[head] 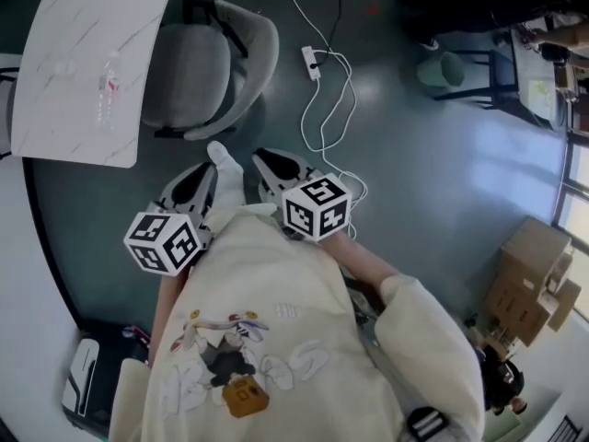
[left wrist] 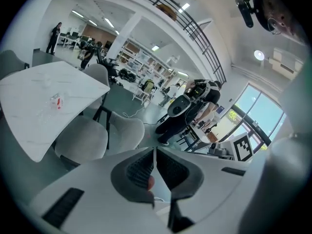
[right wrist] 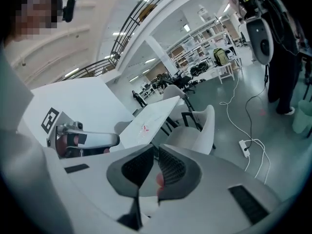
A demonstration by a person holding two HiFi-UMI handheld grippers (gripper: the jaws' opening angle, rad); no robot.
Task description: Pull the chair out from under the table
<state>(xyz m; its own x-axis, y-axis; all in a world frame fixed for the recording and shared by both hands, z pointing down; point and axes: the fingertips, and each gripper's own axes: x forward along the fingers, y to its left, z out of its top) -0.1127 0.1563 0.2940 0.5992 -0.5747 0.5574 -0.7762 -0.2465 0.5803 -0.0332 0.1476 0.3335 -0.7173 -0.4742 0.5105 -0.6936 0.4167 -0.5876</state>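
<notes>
A grey shell chair [head: 207, 67] stands at the white table [head: 64, 81], its seat partly under the tabletop. Both grippers are held in front of my body, a short way from the chair and not touching it. The left gripper [head: 195, 182] is shut with nothing between its jaws, and so is the right gripper [head: 274, 166]. In the left gripper view the shut gripper [left wrist: 155, 152] points past the chair [left wrist: 83, 138] beside the table [left wrist: 44, 101]. The right gripper view shows its gripper [right wrist: 157, 150] below the chair [right wrist: 192, 130] and table [right wrist: 151, 118].
A clear bottle [head: 109, 86] lies on the table. A white power strip [head: 311, 63] with looping cables lies on the floor to the chair's right. Cardboard boxes [head: 529, 279] stand at the right. A person stands beyond the chair [left wrist: 190, 111]. A second chair [left wrist: 97, 74] sits behind the table.
</notes>
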